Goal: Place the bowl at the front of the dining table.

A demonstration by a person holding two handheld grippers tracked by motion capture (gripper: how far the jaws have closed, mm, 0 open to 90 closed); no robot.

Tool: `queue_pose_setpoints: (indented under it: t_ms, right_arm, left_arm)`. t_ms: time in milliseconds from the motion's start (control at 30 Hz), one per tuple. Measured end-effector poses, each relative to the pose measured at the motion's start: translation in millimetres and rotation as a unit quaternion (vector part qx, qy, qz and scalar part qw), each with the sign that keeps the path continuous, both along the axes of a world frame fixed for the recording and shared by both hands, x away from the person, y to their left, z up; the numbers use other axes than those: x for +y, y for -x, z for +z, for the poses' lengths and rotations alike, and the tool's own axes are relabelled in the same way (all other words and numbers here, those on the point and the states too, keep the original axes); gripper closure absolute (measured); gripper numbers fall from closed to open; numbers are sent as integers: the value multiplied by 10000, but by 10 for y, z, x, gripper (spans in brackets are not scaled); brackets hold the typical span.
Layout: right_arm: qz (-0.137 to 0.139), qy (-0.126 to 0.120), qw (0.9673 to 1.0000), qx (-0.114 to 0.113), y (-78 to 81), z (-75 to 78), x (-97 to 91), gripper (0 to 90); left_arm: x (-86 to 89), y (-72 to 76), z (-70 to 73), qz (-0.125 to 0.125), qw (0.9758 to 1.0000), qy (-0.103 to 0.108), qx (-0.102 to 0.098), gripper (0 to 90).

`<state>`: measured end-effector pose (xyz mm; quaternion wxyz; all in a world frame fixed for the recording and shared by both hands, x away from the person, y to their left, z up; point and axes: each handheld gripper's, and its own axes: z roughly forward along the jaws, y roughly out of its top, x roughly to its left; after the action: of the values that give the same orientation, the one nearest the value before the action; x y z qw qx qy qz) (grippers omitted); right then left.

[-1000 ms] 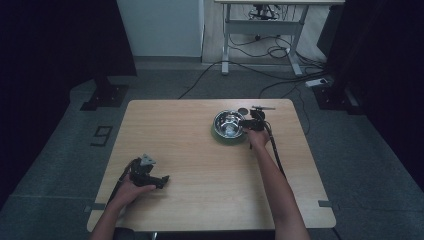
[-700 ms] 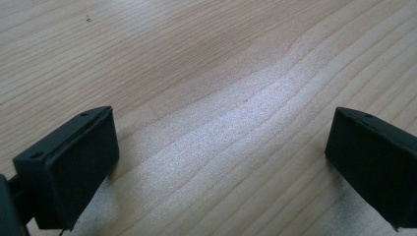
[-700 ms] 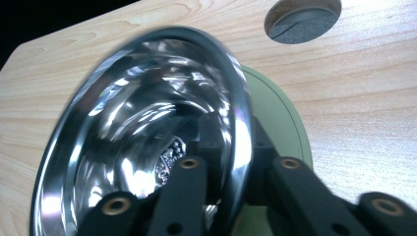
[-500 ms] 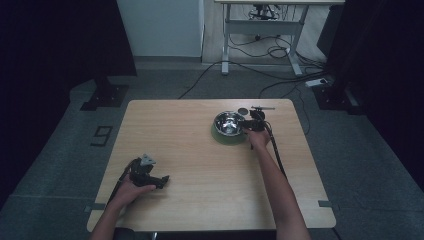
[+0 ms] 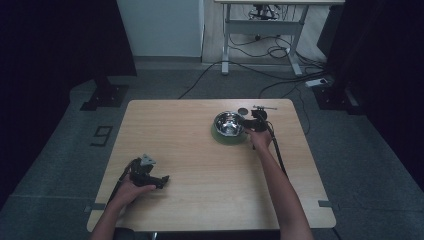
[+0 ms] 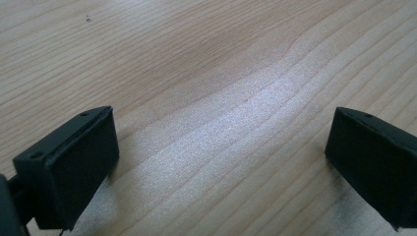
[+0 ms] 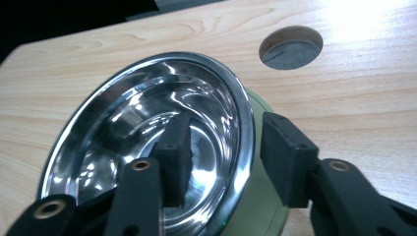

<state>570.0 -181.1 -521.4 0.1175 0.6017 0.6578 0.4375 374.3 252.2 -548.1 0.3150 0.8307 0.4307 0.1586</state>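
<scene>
on the tabletop, the steel bowl in its green base sits upper right of centre, apparently placed, the right tongs having just been opening astride its rim without pressing, withdrawal remaining; left tongs rest spread, empty, lower left.

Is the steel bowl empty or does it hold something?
Empty: in the right gripper view, the steel bowl shows only bare shiny metal inside.
</scene>
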Motion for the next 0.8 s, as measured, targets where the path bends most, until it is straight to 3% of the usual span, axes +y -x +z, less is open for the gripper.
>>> queue_pose_setpoints:
  t_ms: [167,467,600,800]
  right_arm:
    - [135,158,9997,-122,86,46,-51,504]
    - [280,98,9991,-305,295,167,-175,491]
    - [426,123,9987,-247,393,183,-214,485]
    - [596,140,9975,-343,586,218,-259,489]
  left_arm:
    - [0,0,0,-2,10000,-1,1,0]
    - [-3,4,0,13,10000,0,0,0]
    - [-3,5,0,16,10000,-2,1,0]
    - [-4,5,0,19,10000,-1,3,0]
